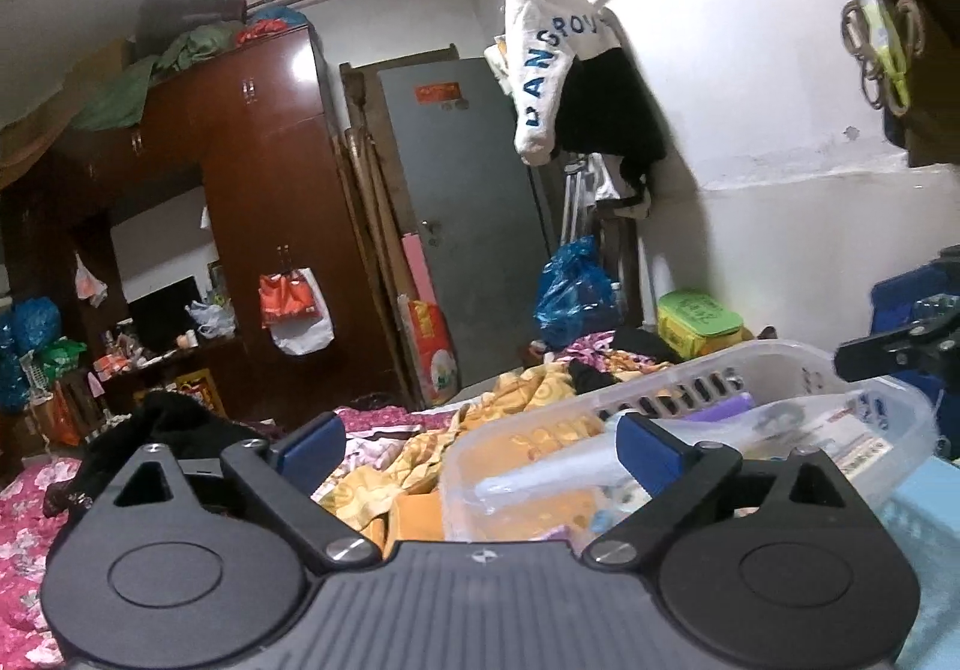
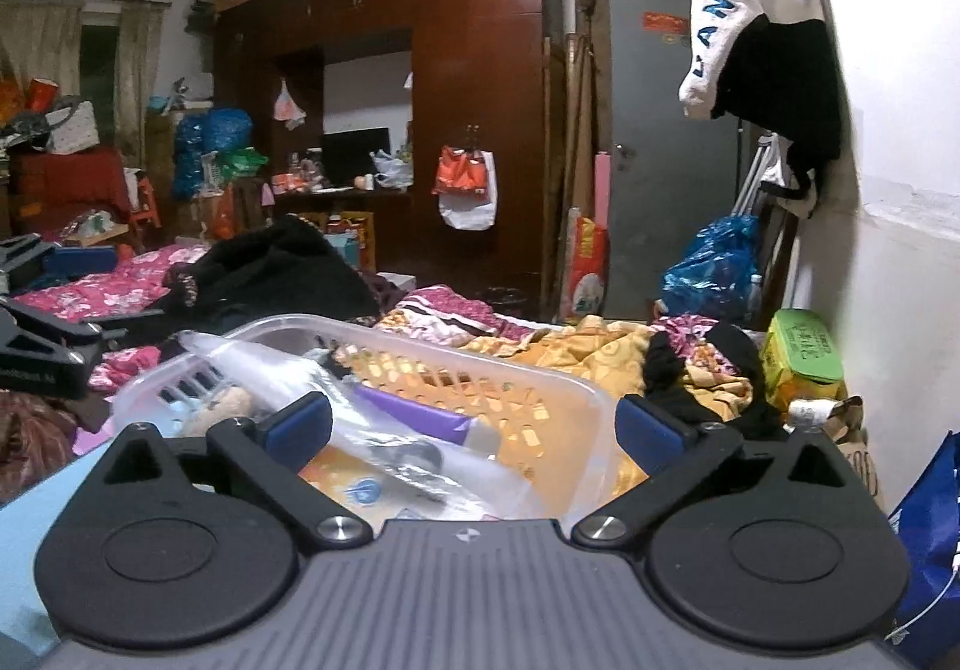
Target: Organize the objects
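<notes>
Basket (image 2: pixel 456 364), one clear plastic slotted tub, sits straight ahead of the right gripper (image 2: pixel 474 430), low between its two blue-padded fingers (image 2: pixel 300 424), which stand wide apart and hold nothing. Its near rim runs just past the fingertips; whether the pads touch it cannot be told. Inside, right in front of this gripper, lie one purple tube (image 2: pixel 414 418), one crumpled clear plastic bag (image 2: pixel 384 454) and one orange flat pack (image 2: pixel 348 481), all piled loosely.

From the left wrist view the same basket (image 1: pixel 780 370) lies ahead and to the right of the left gripper (image 1: pixel 480 448), whose fingers are likewise spread apart with nothing clamped. The right finger (image 1: pixel 651 445) of that gripper overlaps the basket's near corner in the view. The right gripper (image 1: pixel 888 352) shows at the far right edge, beyond the basket.

Beyond both grippers spreads one yellow patterned quilt (image 2: pixel 576 352), and off to the right of it stands one green-lidded box (image 2: pixel 804 352). One dark wardrobe (image 2: pixel 474 87) rises far ahead, beside one grey door (image 2: pixel 666 147).
</notes>
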Demonstrator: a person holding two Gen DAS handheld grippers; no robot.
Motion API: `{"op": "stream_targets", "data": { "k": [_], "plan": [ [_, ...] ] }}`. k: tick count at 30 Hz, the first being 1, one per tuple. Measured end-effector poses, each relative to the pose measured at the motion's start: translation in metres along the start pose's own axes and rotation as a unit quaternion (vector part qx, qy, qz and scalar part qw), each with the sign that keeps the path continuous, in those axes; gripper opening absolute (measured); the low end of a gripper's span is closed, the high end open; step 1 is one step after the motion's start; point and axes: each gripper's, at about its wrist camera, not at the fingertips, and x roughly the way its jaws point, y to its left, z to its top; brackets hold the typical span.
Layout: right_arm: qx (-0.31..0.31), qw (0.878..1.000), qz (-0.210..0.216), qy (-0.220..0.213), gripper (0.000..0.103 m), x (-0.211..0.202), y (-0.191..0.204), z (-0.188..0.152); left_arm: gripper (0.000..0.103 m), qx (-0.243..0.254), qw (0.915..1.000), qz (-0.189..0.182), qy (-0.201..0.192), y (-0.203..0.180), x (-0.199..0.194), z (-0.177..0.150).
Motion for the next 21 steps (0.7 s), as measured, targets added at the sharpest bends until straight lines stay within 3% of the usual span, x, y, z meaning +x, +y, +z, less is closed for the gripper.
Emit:
{"op": "stream_targets", "data": {
  "k": [6,11,16,19,21],
  "plan": [
    [0.019,1.000,0.022,-0.007,0.103,-0.016,0.004,-0.002,0.098,-0.012,0.9996,-0.024,0.011,-0.008,-0.013,-0.002],
    [0.003,1.000,0.016,-0.009,0.103,-0.039,0.016,-0.011,0.098,-0.015,0.9987,-0.043,0.025,-0.017,-0.031,-0.013],
    [0.010,0.999,-0.044,0.015,0.103,-0.065,0.037,-0.026,0.098,-0.014,0.9974,-0.063,0.030,-0.028,-0.061,-0.028],
    [-0.028,0.994,-0.101,0.029,0.103,-0.079,0.058,-0.040,0.098,-0.029,0.9962,-0.075,0.033,-0.030,-0.084,-0.041],
    [-0.036,0.994,-0.104,0.017,0.103,-0.091,0.064,-0.052,0.098,-0.052,0.9947,-0.081,0.036,-0.029,-0.098,-0.055]
  ]
}}
